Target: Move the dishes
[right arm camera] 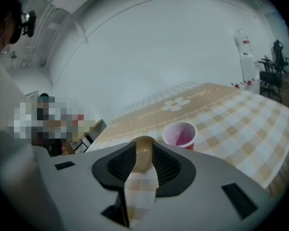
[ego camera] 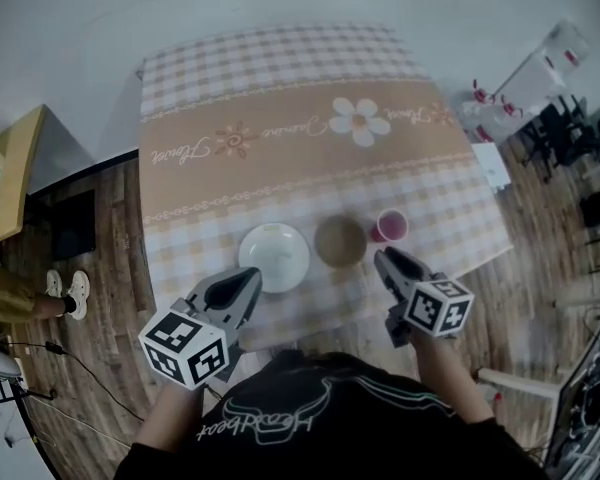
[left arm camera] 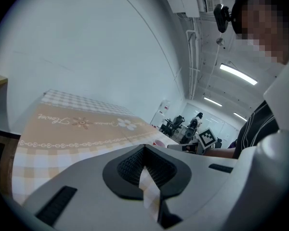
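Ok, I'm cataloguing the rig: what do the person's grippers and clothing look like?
The left gripper and right gripper are grey shells tapering to points, with black ribbed pads. Each carries a cube of black-and-white square markers. The person wears a black top with pale print.

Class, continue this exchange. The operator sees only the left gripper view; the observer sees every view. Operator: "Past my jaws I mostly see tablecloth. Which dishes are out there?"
Observer: The head view shows a white dish, a brown bowl and a pink cup in a row on the tablecloth, near its front edge.
Operator: Where is my left gripper among them?
Observer: Its tip is at the white dish's near rim; whether it touches, I cannot tell.
Operator: How does the right gripper stand?
Observer: Its jaws are apart and grip nothing, with the brown bowl just beyond the gap.
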`<state>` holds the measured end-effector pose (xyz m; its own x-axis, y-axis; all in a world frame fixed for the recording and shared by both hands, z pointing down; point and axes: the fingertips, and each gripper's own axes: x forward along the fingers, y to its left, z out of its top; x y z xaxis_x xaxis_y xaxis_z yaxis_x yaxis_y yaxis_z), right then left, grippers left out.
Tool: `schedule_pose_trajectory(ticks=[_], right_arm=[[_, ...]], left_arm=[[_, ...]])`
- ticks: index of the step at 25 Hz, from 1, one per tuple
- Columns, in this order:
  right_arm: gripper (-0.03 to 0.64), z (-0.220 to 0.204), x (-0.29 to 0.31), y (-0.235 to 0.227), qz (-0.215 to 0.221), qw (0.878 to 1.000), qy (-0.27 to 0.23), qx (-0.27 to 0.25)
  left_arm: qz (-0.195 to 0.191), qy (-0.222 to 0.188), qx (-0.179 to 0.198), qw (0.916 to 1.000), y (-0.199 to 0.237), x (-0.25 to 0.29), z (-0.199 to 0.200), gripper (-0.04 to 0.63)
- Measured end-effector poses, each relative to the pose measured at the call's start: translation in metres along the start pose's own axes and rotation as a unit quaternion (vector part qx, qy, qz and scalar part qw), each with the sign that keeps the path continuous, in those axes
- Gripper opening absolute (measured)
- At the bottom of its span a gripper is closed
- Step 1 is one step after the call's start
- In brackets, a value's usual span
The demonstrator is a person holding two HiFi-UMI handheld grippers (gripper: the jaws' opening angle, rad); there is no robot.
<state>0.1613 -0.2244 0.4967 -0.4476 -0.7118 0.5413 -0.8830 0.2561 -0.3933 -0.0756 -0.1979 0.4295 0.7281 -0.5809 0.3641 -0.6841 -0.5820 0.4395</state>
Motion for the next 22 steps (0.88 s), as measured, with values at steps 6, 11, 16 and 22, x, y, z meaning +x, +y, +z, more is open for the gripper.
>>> schedule_pose_trajectory(ticks=[6,11,16,22], right_arm=[[0.088,0.042,-0.057,0.069,0.110,0.985,-0.047,-0.125],[0.035,0.039,-0.131,0.107,0.183,0.967,-0.066,-0.163],[0.012,0.007,-0.225,0.128,0.245,0.946,-0.086,-0.195],[0.012,-0.021,-0.292,0.140,0.286,0.933,-0.071,-0.207]], left_arm=[[0.002,-0.020,0.017,0.9996,-0.048,-0.014,0.007,-0.005],[0.002,-0.046,0.032,0.9984,-0.119,-0.029,-0.004,-0.005],[-0.011,-0.074,0.067,0.9949,-0.221,-0.049,-0.027,-0.005],[-0.028,-0.095,0.092,0.9908,-0.299,-0.074,-0.033,-0.005]])
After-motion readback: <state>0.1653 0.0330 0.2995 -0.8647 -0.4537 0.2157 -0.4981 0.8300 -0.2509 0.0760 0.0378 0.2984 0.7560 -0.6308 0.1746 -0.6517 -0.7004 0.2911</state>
